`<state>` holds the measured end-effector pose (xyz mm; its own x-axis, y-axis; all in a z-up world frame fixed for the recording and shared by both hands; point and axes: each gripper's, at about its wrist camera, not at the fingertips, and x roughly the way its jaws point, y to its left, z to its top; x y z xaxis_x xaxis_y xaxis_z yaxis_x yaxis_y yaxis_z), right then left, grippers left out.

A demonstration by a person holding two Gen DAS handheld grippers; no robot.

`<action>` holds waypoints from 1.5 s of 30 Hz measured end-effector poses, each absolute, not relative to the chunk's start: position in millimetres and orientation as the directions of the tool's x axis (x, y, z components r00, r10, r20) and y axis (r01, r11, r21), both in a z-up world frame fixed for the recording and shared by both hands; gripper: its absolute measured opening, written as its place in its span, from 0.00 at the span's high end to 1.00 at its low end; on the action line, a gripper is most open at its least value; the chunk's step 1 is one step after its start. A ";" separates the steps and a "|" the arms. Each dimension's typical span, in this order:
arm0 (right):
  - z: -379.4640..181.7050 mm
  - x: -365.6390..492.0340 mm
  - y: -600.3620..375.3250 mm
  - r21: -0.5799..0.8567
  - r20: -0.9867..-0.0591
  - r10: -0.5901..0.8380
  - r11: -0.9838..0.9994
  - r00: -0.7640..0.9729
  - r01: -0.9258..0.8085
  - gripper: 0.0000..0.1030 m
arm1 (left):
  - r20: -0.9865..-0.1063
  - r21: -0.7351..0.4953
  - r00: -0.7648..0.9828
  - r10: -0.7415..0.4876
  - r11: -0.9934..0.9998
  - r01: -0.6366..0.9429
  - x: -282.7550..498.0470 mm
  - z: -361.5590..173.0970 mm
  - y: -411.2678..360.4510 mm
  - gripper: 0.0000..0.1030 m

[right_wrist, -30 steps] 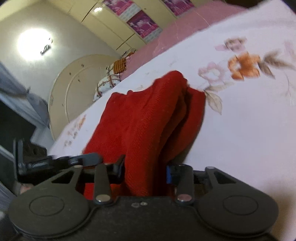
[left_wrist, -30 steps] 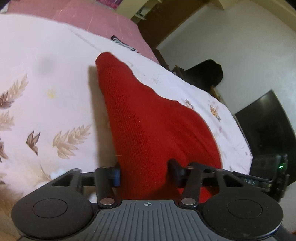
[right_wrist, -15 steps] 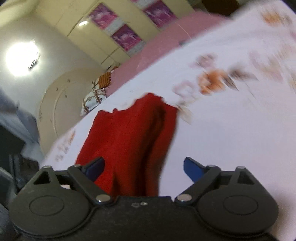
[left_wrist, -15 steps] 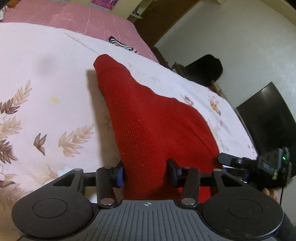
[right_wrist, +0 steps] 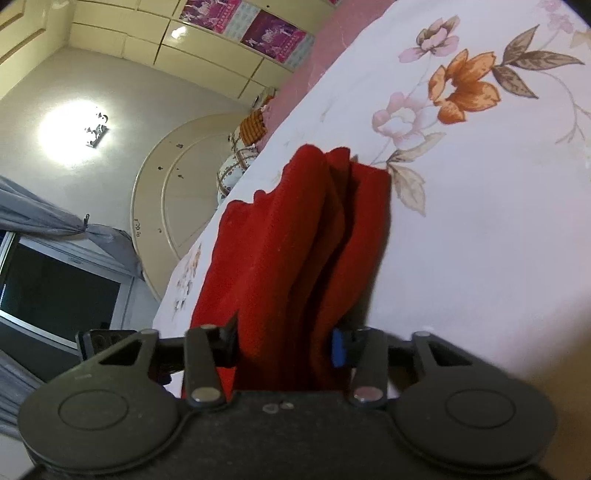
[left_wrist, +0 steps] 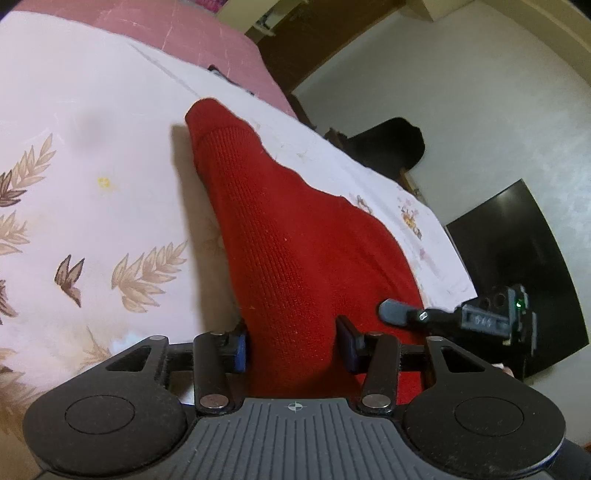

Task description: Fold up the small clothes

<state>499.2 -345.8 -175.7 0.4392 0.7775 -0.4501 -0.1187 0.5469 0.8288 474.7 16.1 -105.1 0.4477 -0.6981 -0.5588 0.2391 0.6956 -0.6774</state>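
A red knitted garment [left_wrist: 295, 251] lies on a white flowered bedsheet [left_wrist: 92, 177], stretched away from me. My left gripper [left_wrist: 293, 347] is shut on its near edge. In the right wrist view the same red garment [right_wrist: 280, 251] is bunched in folds, and my right gripper [right_wrist: 284, 345] is shut on its near end. The right gripper also shows at the right of the left wrist view [left_wrist: 461, 317], beside the cloth.
A pink blanket [left_wrist: 177, 33] covers the far end of the bed. A dark screen [left_wrist: 524, 266] and a black object [left_wrist: 388, 144] stand by the wall past the bed's edge. Wardrobes [right_wrist: 207, 37] and a window [right_wrist: 51, 295] show in the right view.
My right gripper, which was open half a second ago, has closed again on the red garment. My left gripper has kept its hold and the cloth has shifted little.
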 end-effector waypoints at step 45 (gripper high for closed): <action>-144.9 482.7 -157.4 0.611 -0.601 0.599 0.771 0.530 -0.178 0.87 | -0.727 -0.368 0.608 -0.319 0.929 0.046 367.1 -70.7 189.8 0.27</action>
